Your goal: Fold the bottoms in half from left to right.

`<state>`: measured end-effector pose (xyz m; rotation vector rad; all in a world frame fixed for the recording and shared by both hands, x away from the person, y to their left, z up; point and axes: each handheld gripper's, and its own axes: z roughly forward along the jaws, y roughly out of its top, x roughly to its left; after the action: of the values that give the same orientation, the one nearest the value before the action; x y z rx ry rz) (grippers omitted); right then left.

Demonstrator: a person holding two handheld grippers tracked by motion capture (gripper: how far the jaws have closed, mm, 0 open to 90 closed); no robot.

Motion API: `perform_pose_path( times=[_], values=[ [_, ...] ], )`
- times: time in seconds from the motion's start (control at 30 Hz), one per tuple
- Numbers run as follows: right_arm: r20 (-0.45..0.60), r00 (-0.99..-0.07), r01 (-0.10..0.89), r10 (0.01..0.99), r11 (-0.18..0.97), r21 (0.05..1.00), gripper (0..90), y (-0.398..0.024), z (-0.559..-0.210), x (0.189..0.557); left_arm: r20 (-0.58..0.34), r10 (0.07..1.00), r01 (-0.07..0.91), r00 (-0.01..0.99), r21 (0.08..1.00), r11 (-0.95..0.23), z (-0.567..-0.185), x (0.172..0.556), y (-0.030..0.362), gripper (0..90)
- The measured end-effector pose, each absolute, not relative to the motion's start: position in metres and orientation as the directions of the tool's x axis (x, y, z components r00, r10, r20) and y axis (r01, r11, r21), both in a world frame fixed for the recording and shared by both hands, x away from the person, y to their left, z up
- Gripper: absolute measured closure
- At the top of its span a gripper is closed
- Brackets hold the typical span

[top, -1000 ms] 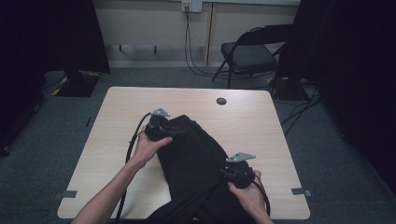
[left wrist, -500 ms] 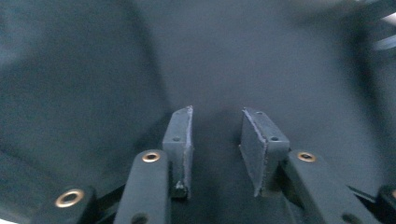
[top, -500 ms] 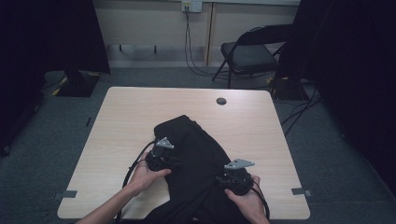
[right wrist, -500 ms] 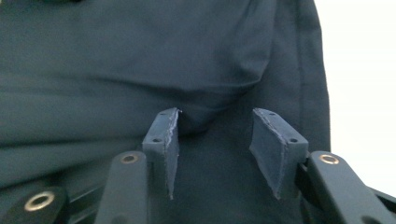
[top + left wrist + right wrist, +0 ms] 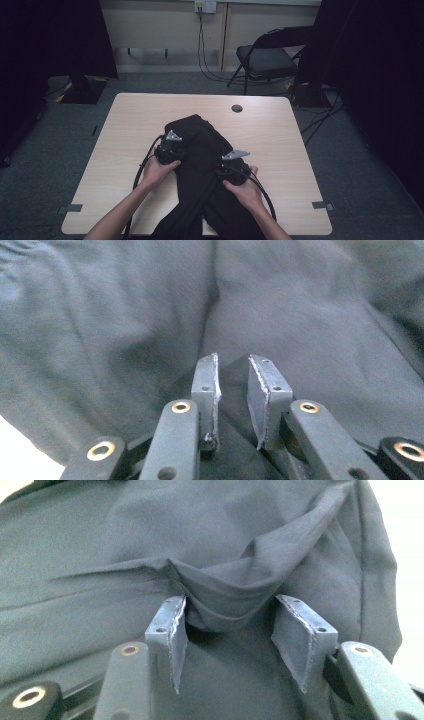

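table (image 5: pixel 125 150): light wood top, carrying everything; small dark disc (image 5: pixel 237 108) sitting near the far edge.
garment (image 5: pixel 205 165): black cloth lying mid-table, running from centre to the near edge and draping over it; bunched, not flat.
left gripper (image 5: pixel 176 155): working at the garment's left edge. Jaws have just been closing; narrow gap showing, a dark fold (image 5: pixel 232 377) sitting between the pads, not clearly clamped.
right gripper (image 5: pixel 231 171): sitting on the cloth nearer the near edge. Jaws have just been opening, standing spread, a raised ridge (image 5: pixel 230 600) sagging between them, pads not pressing.
step tip: judging a re-grip. Be sinking both sets of pads deeper so a single layer is seated before pinching, then be pulling apart evenly.
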<state>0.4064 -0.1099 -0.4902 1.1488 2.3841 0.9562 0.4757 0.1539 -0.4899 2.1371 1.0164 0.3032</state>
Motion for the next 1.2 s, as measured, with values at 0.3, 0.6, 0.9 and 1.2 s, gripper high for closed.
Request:
perform_pose_path(
  times=[0.3,0.6,0.9,1.2],
  values=[
    [-0.006,-0.61,0.562,0.793,0.438,0.701,47.8,-0.069,-0.492,0.465,-0.147,0.765,0.615,0.627,0.697,-0.37,-0.479,0.499,0.17,58.0],
    [-0.024,-0.617,0.583,0.787,0.477,0.658,43.8,-0.059,-0.485,0.474,-0.118,0.708,0.571,0.696,0.689,-0.446,-0.487,0.466,0.168,60.3],
    [0.008,-0.73,0.472,0.684,0.495,0.73,45.4,-0.056,-0.445,0.396,-0.08,0.73,0.56,0.679,0.699,-0.445,-0.488,0.47,0.165,64.8],
    [0.086,-0.892,0.363,0.443,0.592,0.719,45.8,0.001,-0.453,0.308,-0.116,0.716,0.563,0.688,0.708,-0.426,-0.49,0.472,0.171,65.7]
  ],
)
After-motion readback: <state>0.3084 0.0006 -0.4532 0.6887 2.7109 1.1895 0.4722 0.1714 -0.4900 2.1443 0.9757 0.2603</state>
